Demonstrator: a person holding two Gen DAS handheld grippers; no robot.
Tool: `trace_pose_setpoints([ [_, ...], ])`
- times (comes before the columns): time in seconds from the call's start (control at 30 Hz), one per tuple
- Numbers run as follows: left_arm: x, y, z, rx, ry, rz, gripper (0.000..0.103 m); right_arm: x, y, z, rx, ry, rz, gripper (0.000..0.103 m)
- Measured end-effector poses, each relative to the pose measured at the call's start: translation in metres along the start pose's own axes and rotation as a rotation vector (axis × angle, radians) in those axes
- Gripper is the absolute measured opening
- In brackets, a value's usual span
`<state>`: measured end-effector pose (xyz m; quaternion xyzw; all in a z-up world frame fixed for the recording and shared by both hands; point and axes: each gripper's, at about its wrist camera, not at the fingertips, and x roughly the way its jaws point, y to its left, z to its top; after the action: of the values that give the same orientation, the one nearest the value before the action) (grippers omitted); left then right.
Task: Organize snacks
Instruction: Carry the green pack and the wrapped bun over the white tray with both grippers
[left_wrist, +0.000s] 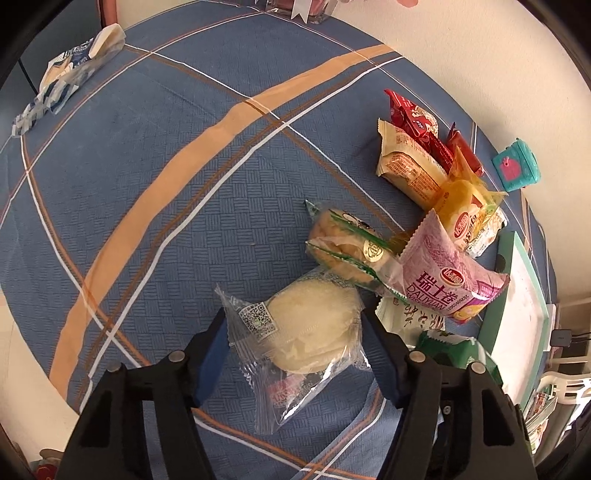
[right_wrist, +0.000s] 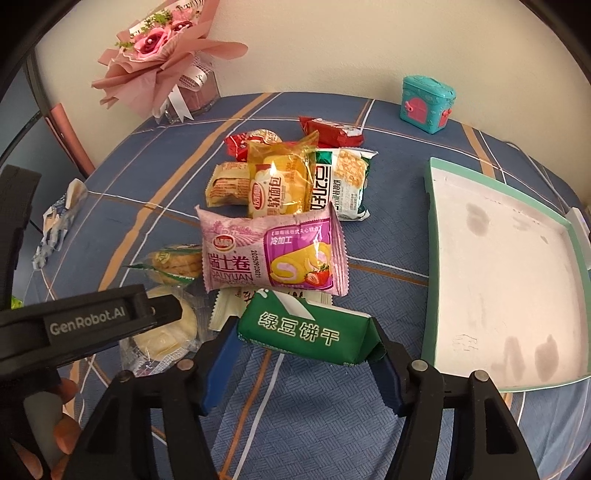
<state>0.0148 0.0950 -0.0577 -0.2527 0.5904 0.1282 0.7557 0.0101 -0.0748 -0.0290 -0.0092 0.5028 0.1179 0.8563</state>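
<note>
My left gripper (left_wrist: 295, 314) points down at a round white pastry in a clear wrapper (left_wrist: 310, 325), and its blue pads press on both sides of it. My right gripper (right_wrist: 303, 325) is shut on a green biscuit packet (right_wrist: 306, 328), held by its ends just above the cloth. Behind it lies a heap of snacks. The heap includes a pink Swiss-roll packet (right_wrist: 273, 251), a yellow bun packet (right_wrist: 280, 181), a green-and-white cracker packet (right_wrist: 343, 181) and red packets (right_wrist: 332, 131). A white tray with a mint rim (right_wrist: 498, 277) lies on the right with nothing in it.
A blue plaid cloth (left_wrist: 166, 184) covers the round table. A pink bouquet (right_wrist: 159, 48) and a teal toy box (right_wrist: 426, 105) stand by the back wall. A blue-white wrapper (left_wrist: 74, 70) lies near the far left edge. A person's hand (right_wrist: 62, 424) holds the left gripper.
</note>
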Motion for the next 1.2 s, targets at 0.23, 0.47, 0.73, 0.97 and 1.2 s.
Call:
trace_pose_setpoints([
  [0.23,-0.016,-0.001,-0.004,-0.011,-0.024,-0.008,0.067,-0.012,-0.003,-0.001,0.009,-0.020,0.013,0.067],
  [0.47,-0.046,0.000,-0.008,-0.003,-0.101,-0.016,0.065,-0.032,-0.015,-0.001,0.058,-0.072,0.042,0.067],
  [0.73,-0.085,0.001,-0.019,-0.002,-0.234,-0.032,0.064,-0.056,-0.020,0.004,0.082,-0.139,0.053,0.067],
  [0.97,-0.093,-0.017,-0.013,0.051,-0.283,-0.042,0.064,-0.067,-0.035,0.011,0.120,-0.170,0.042,0.067],
  [1.2,-0.100,-0.065,-0.008,0.146,-0.268,-0.091,0.064,-0.078,-0.081,0.018,0.247,-0.211,-0.015,0.067],
])
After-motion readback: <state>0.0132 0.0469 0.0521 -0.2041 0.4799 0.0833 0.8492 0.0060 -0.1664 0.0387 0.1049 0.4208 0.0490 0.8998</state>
